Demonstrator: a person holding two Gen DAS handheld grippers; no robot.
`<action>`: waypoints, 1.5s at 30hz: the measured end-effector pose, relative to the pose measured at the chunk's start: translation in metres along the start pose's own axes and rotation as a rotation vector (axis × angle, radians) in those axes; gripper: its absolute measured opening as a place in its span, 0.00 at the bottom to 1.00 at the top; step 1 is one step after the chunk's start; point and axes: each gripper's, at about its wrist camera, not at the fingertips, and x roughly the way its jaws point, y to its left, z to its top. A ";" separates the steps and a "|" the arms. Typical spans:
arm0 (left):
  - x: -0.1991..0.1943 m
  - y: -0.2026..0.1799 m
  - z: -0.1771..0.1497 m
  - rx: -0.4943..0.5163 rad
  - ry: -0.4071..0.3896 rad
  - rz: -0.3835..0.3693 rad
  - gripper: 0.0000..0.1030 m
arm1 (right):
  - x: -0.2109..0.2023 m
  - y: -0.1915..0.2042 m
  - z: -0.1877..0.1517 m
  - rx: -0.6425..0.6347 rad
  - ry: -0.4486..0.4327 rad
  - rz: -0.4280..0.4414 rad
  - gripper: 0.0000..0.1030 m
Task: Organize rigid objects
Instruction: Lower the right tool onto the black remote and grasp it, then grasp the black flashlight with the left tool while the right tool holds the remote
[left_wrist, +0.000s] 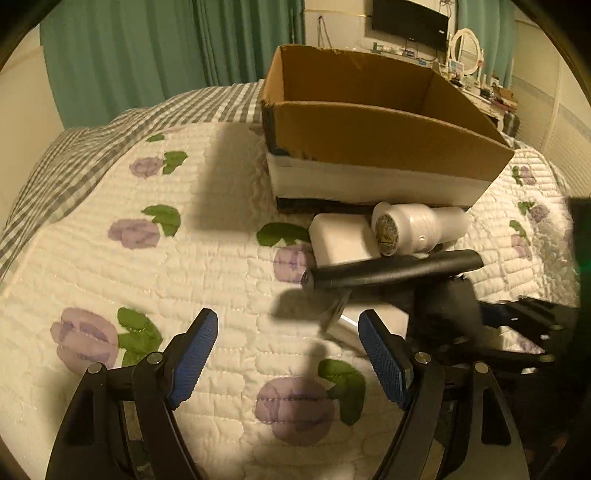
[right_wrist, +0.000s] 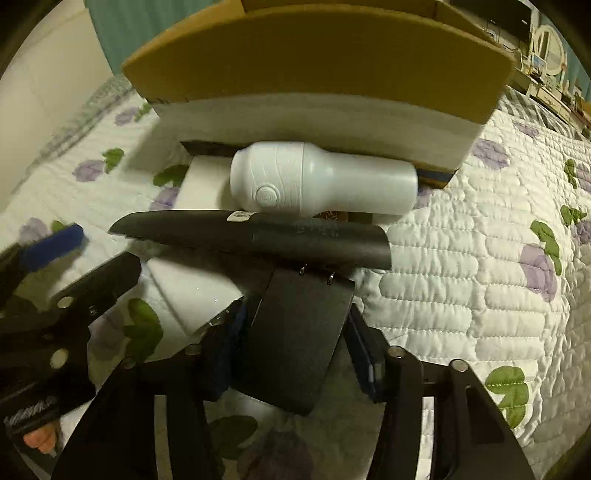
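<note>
Pads (right_wrist: 226, 345) of right tongs (right_wrist: 295, 332) pressed against both sides of a black tool's (right_wrist: 258, 240) flat handle, shut tight on it, nothing else in the grip. Tool T-shaped: handle pointing back between the fingers, round barrel lying crosswise ahead of them, tapered toward its left end, small white sticker on top. Held above the quilt (right_wrist: 461, 258), with a shadow beneath the barrel in the left view. Left tongs (left_wrist: 288, 332) spread wide, holding nothing, hovering over the quilt's purple flowers, just left of the right tongs and apart from the tool.

Just beyond the barrel, white bottle (right_wrist: 321, 184) lying on its side, wide end to the left, narrow end to the right, round embossed mark on the flank; touching the barrel or not, cannot tell. Wide end resting on a white block (left_wrist: 340, 240). Another flat white piece (right_wrist: 192, 291) lying on the quilt below the barrel, beside the handle.

Behind bottle and block, open cardboard box (left_wrist: 369, 140) standing on the quilt, brown above, white band along the lower wall, dark strip at the base.

Farther out: grey checked cloth (left_wrist: 74, 158) at the quilt's far edge, green curtain (left_wrist: 147, 55), dark wall screen (left_wrist: 410, 22), round mirror (left_wrist: 467, 48).
</note>
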 end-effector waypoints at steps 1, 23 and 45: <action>0.000 -0.001 -0.001 0.001 0.002 0.004 0.79 | -0.007 -0.004 -0.002 -0.001 -0.011 0.011 0.40; 0.034 -0.050 -0.005 0.135 0.108 -0.102 0.77 | -0.058 -0.062 0.010 0.089 -0.117 0.007 0.40; 0.029 -0.047 -0.011 0.122 0.111 -0.134 0.53 | -0.065 -0.058 0.009 0.080 -0.134 0.015 0.40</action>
